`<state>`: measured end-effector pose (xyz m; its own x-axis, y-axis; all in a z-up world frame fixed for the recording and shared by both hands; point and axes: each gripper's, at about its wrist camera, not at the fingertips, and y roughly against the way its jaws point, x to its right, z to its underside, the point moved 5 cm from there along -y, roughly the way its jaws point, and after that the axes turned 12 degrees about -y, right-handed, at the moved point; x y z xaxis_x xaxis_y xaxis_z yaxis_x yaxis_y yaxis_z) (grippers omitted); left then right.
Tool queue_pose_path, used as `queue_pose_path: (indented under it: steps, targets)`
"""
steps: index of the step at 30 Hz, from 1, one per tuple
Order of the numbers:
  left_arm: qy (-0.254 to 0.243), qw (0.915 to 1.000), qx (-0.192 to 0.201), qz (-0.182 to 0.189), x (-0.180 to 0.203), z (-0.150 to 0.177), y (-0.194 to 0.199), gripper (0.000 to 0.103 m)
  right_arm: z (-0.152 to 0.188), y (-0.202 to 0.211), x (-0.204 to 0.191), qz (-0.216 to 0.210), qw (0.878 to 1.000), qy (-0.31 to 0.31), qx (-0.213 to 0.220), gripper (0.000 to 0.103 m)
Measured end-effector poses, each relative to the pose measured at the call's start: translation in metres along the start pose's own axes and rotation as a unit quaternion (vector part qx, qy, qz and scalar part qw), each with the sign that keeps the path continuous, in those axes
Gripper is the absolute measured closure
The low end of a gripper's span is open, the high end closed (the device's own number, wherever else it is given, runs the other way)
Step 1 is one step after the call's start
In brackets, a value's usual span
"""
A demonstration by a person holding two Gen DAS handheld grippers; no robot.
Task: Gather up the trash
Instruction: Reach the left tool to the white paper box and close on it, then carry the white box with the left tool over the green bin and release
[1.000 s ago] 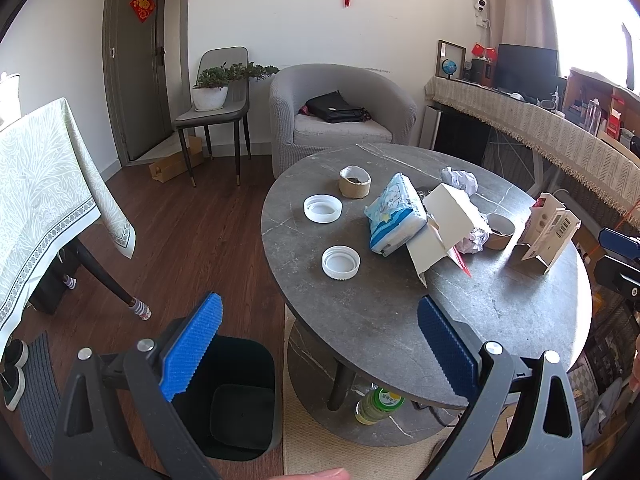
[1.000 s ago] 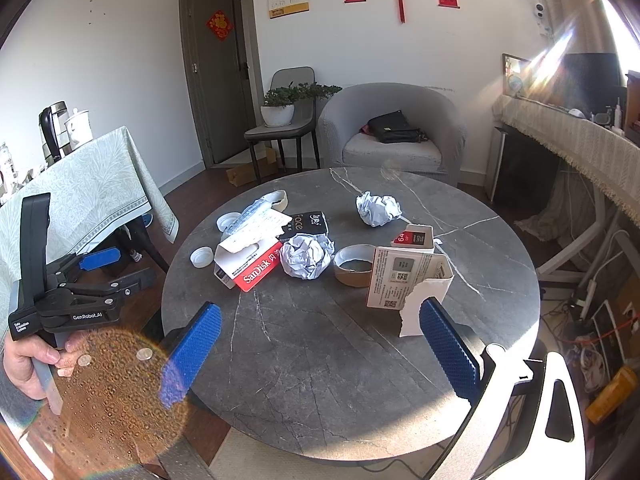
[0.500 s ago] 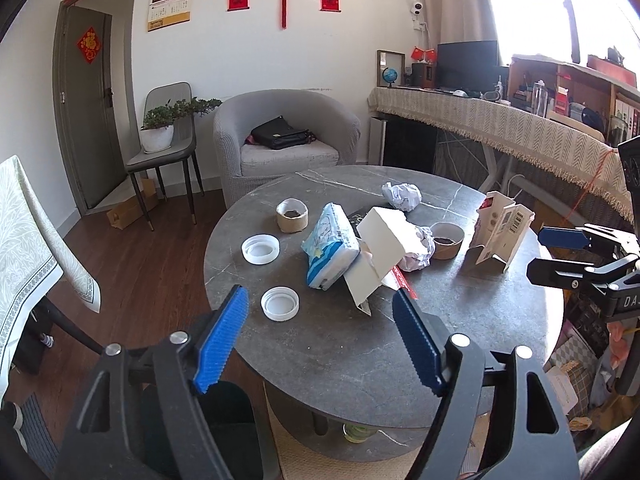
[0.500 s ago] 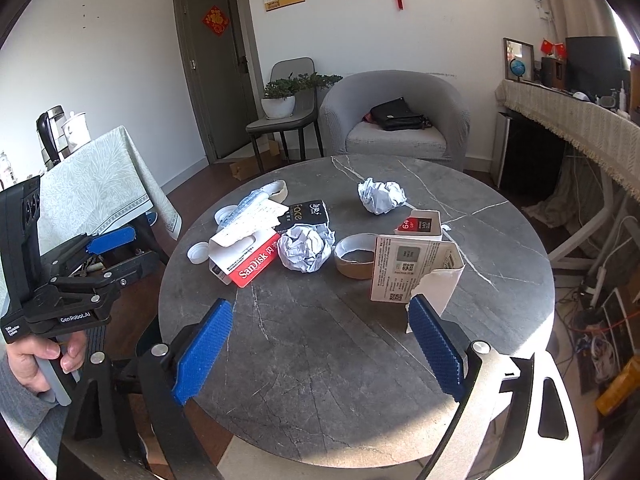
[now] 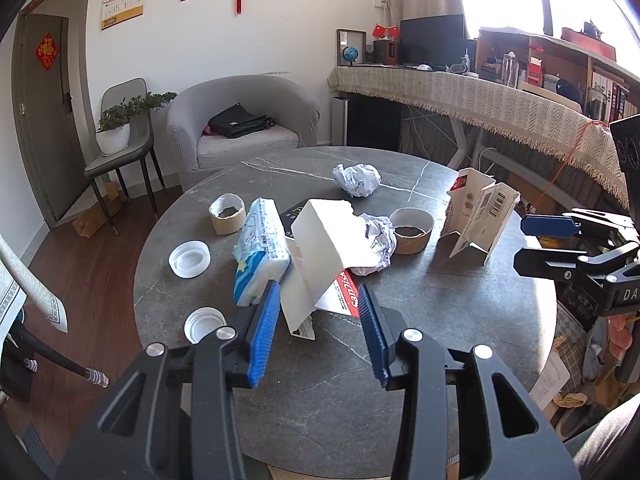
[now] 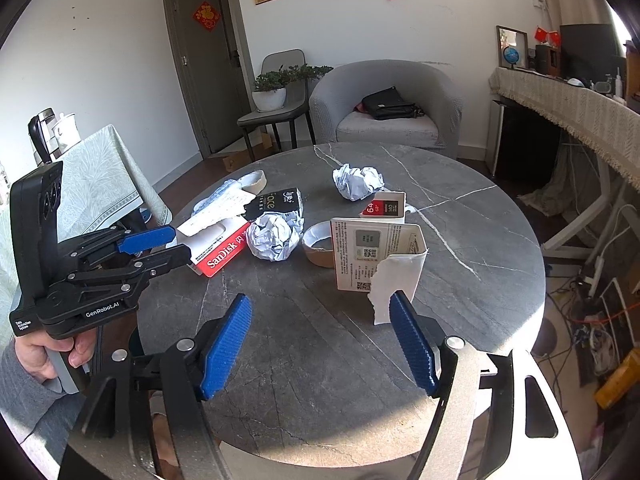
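Observation:
Trash lies on a round grey marble table (image 5: 420, 320). In the left wrist view my left gripper (image 5: 318, 324) is open, its blue pads on either side of the near end of a torn white SanDisk box (image 5: 324, 248). Beside the box are a blue tissue pack (image 5: 262, 250), two crumpled paper balls (image 5: 357, 180) (image 5: 378, 236), two tape cores (image 5: 227, 214) (image 5: 411, 230) and two white lids (image 5: 189, 258) (image 5: 203, 323). In the right wrist view my right gripper (image 6: 320, 330) is open and empty, just before a torn card package (image 6: 376, 258).
A grey armchair (image 5: 240, 124) with a black bag and a chair holding a potted plant (image 5: 116, 132) stand behind the table. A cloth-covered desk (image 5: 480, 100) runs along the right. A table with a patterned cloth (image 6: 96, 188) is at the left.
My left gripper has swung from over the black bin toward the table and closed in on the white SanDisk box, its jaws narrowing. My right gripper has moved closer to the torn card package.

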<state>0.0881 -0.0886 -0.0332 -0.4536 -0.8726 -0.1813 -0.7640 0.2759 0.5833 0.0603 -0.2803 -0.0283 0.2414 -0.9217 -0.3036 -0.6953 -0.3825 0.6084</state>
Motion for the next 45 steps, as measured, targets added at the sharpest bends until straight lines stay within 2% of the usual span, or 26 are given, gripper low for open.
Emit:
queue_pose_path:
  steps: [2,6,8,16,19,25,30,31,34,35,36,45]
  targets:
    - [-0.001,1.0,-0.001,0.0,0.001,-0.002,-0.005,0.068,-0.003,0.001,0.007,-0.001,1.0,-0.008,0.002,0.03]
    - [0.002,1.0,0.003,0.0,0.005,-0.007,-0.013,0.076,-0.005,-0.002,0.018,-0.002,1.0,-0.024,0.003,0.03]
    - [0.003,1.0,0.003,-0.007,0.004,-0.009,-0.017,0.084,-0.005,-0.006,0.021,0.005,1.0,-0.022,0.003,0.03]
    - [0.045,0.999,0.002,0.004,-0.008,-0.012,-0.026,0.092,-0.013,-0.028,0.026,0.009,0.999,-0.031,0.003,0.03]
    - [0.056,0.9983,0.006,0.016,-0.011,-0.013,-0.026,0.094,-0.014,-0.036,0.025,0.018,0.999,-0.036,0.001,0.023]
    - [0.059,0.9979,0.01,0.024,-0.009,-0.012,-0.021,0.097,-0.02,-0.046,0.014,0.037,0.999,-0.013,0.008,0.023]
    - [0.069,0.9968,0.016,0.038,-0.011,-0.01,-0.016,0.099,-0.025,-0.054,0.016,0.044,0.999,-0.029,0.009,0.023]
    - [0.07,0.9965,0.017,0.041,-0.01,-0.011,-0.016,0.099,-0.026,-0.054,0.016,0.045,0.998,-0.031,0.011,0.024]
    - [0.077,0.9955,0.022,0.05,-0.011,-0.009,-0.012,0.099,-0.028,-0.056,0.015,0.045,0.998,-0.037,0.005,0.04]
    - [0.078,0.9952,0.023,0.054,-0.011,-0.008,-0.01,0.099,-0.029,-0.056,0.016,0.047,0.998,-0.04,0.005,0.048]
    - [0.079,0.9951,0.024,0.055,-0.011,-0.007,-0.009,0.099,-0.029,-0.057,0.016,0.049,0.998,-0.042,0.003,0.051]
    - [0.095,0.9925,0.052,0.057,-0.023,-0.008,0.011,0.099,-0.04,-0.043,0.012,0.059,0.997,-0.046,0.036,0.051]
